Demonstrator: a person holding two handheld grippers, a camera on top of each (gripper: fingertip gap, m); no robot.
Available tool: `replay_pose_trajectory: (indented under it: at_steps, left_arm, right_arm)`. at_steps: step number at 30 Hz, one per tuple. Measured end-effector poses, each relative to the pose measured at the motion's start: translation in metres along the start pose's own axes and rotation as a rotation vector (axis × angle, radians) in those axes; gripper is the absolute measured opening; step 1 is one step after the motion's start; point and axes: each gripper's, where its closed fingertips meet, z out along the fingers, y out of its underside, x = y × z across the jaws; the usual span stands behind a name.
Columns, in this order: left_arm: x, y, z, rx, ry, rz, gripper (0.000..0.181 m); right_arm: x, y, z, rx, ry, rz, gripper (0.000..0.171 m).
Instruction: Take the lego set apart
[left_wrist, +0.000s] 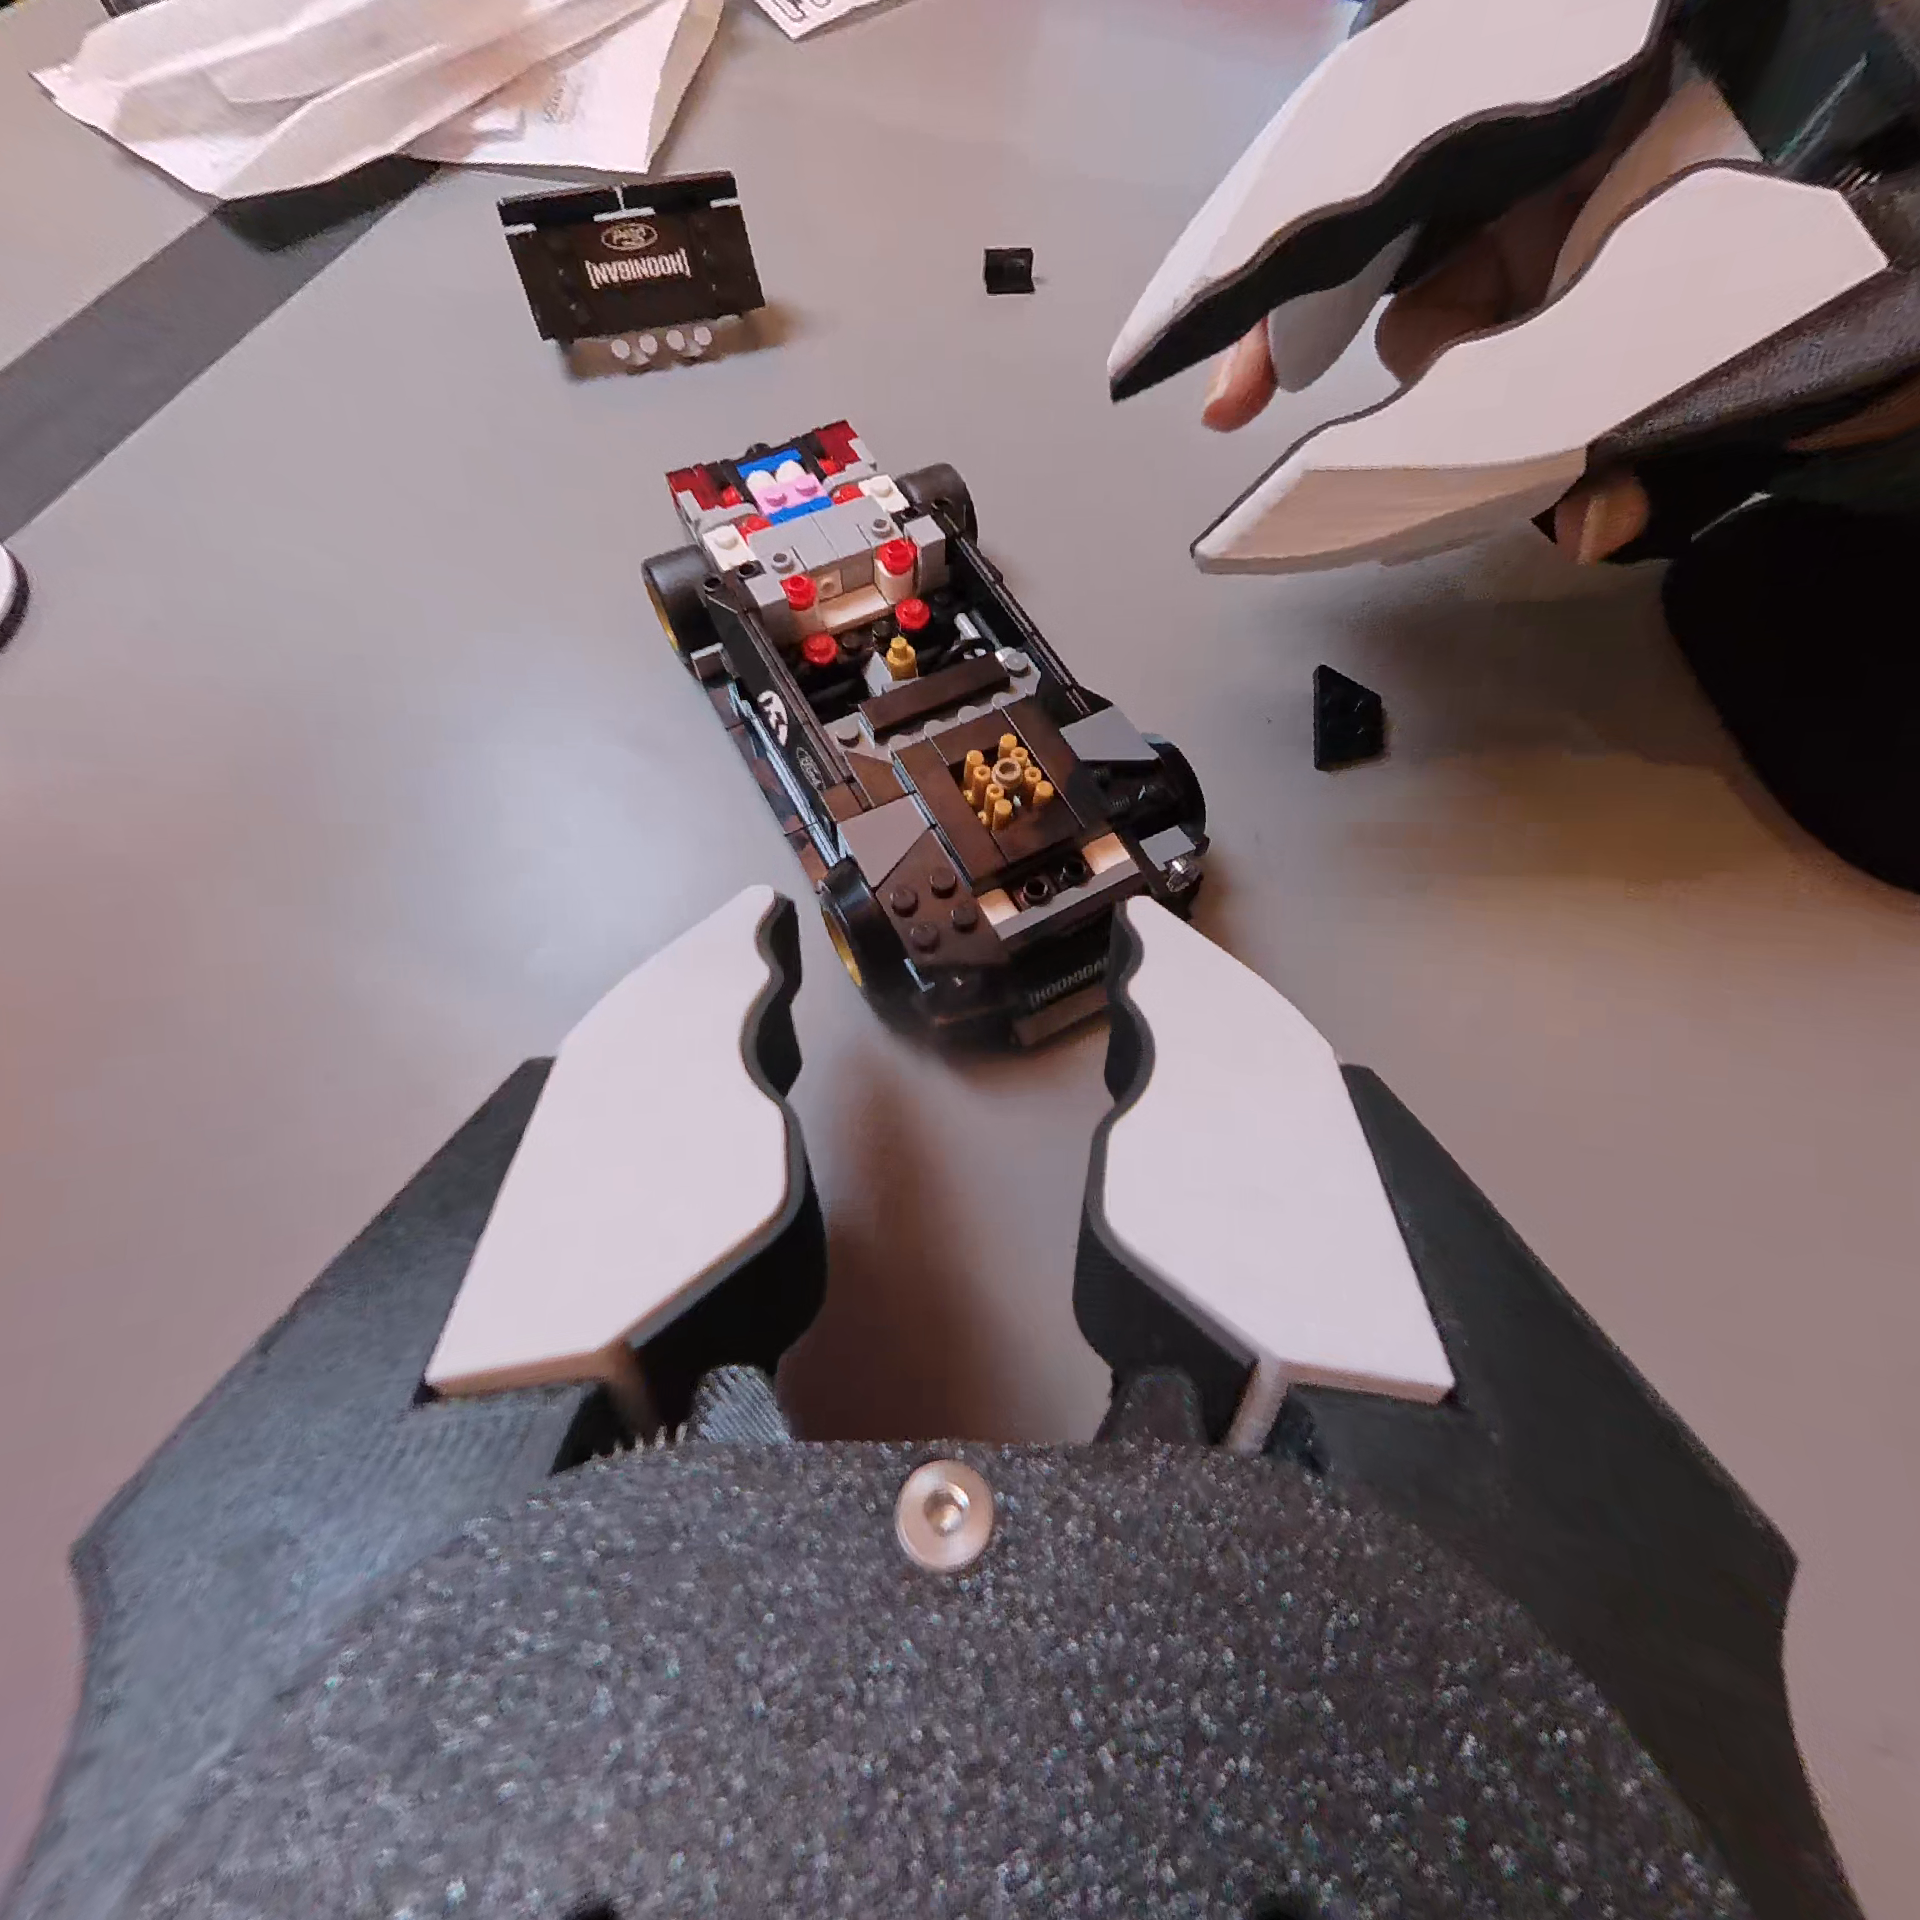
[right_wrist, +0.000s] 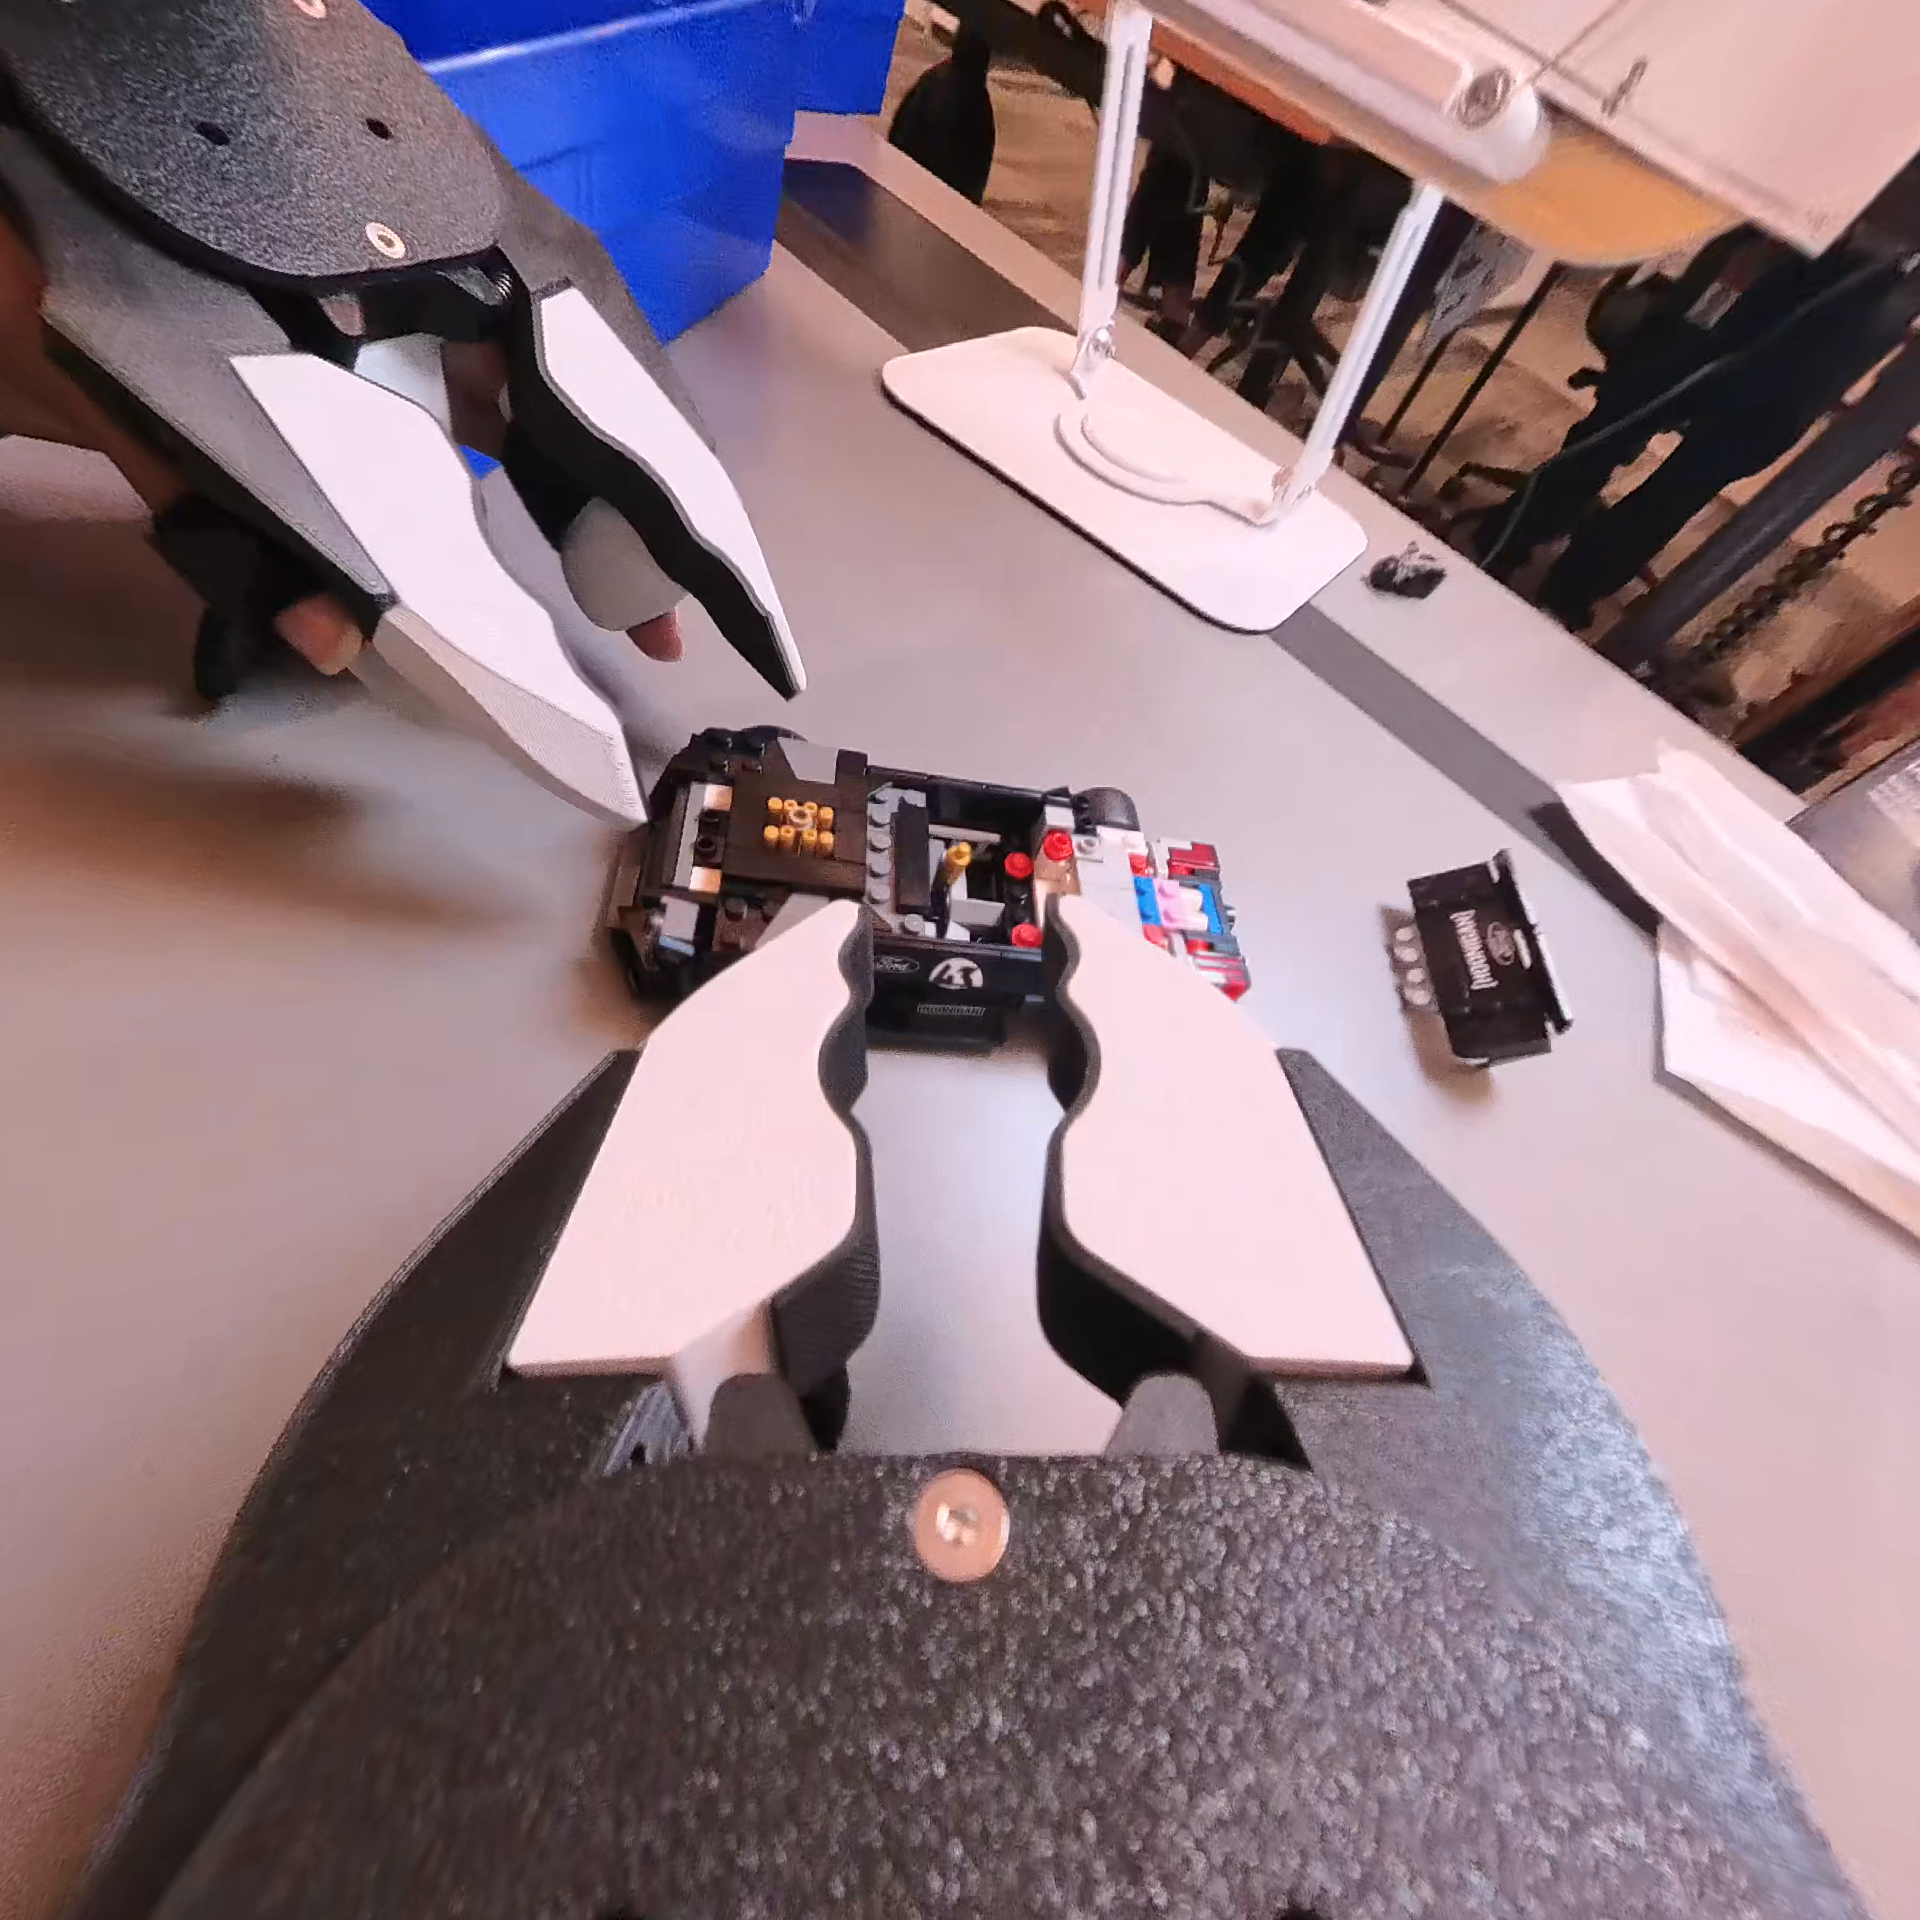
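A partly stripped black lego car (left_wrist: 935, 790) stands on the grey table (left_wrist: 312, 831), roof off, with red, grey, blue and pink bricks showing inside. My left gripper (left_wrist: 956, 914) is open, and the car's nose sits between its fingertips. My right gripper (right_wrist: 954, 914) is open at the car's (right_wrist: 790, 831) side, with its tips at the cabin wall. Each gripper also shows in the other view: the right one (left_wrist: 1158, 468) is up right of the car, and the left one (right_wrist: 707, 740) is at the car's nose. The detached black roof panel (left_wrist: 634, 265) lies beyond the car and also shows in the right wrist view (right_wrist: 1481, 966).
A small black piece (left_wrist: 1008, 270) and a black wedge piece (left_wrist: 1349, 727) lie loose on the table. White papers (left_wrist: 364, 83) lie at the far edge. In the right wrist view a white lamp base (right_wrist: 1122, 468) and a blue bin (right_wrist: 644, 135) stand behind the car. My right tips are roughly 15 cm from the detached black roof panel (left_wrist: 634, 265). My right wrist view (right_wrist: 1468, 944) looks at it from another angle.
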Motion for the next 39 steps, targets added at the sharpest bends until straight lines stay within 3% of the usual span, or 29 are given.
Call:
replay_pose_trajectory:
  at_steps: [4,16,29,30,31,32,39]
  left_arm:
    - [0.002,-0.002,0.003,0.021,0.033,-0.038,0.057]
    - [0.006,0.001,0.010,0.007,0.056,-0.019,0.061]
    - [0.006,0.001,0.008,0.020,0.060,-0.045,0.060]
    - [0.006,0.001,0.008,0.020,0.056,-0.043,0.060]
    - [0.007,0.001,0.008,0.021,0.055,-0.039,0.061]
    - [0.006,0.001,0.008,0.019,0.052,-0.035,0.060]
    - [0.005,0.002,0.005,0.023,0.047,-0.038,0.057]
  right_arm:
    - [-0.010,0.004,0.004,-0.013,-0.062,0.007,0.021]
    - [-0.033,0.019,0.022,-0.201,-0.177,0.188,0.020]
    - [-0.035,0.020,0.023,-0.367,-0.133,0.166,0.017]
    - [-0.036,0.019,0.024,-0.374,-0.139,0.147,0.017]
    - [-0.040,0.018,0.024,-0.369,-0.162,0.132,0.003]
    - [-0.041,0.017,0.025,-0.361,-0.159,0.128,0.000]
    - [-0.025,0.008,0.022,-0.294,-0.106,0.157,0.000]
